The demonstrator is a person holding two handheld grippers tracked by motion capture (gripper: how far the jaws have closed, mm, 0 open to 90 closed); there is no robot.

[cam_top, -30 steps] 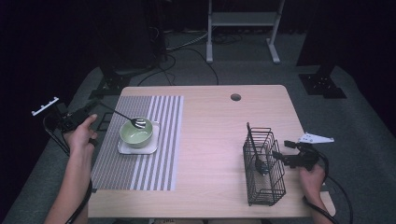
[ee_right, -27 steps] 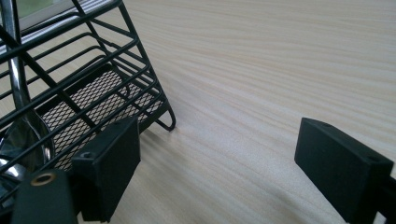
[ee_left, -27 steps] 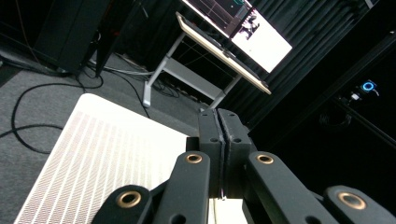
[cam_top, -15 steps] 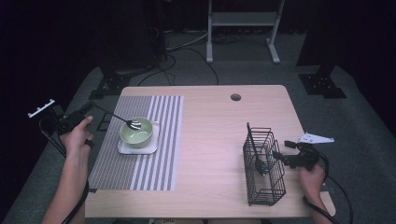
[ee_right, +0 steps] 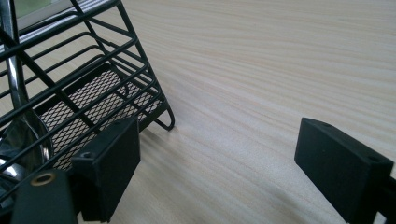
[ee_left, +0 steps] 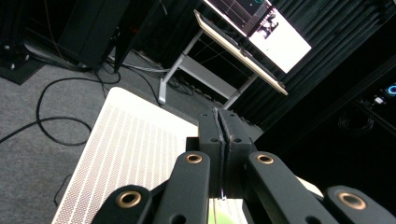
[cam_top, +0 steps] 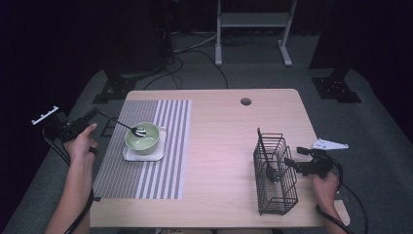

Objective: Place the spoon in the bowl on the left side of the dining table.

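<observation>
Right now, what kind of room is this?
Probably a lab or studio set up for recording. A wooden table stands on grey carpet amid black curtains, loose floor cables, and a lit screen on another desk.

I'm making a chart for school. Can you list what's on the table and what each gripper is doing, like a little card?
table: wooden table
mat: striped mat on the left part
plate: white plate on the mat
bowl: green bowl on the plate
spoon: spoon, tip in the bowl
basket: black wire basket on the right part
ladle: ladle standing in the basket
left gripper: jaws shut on the spoon handle
right gripper: jaws open, beside the basket
</observation>
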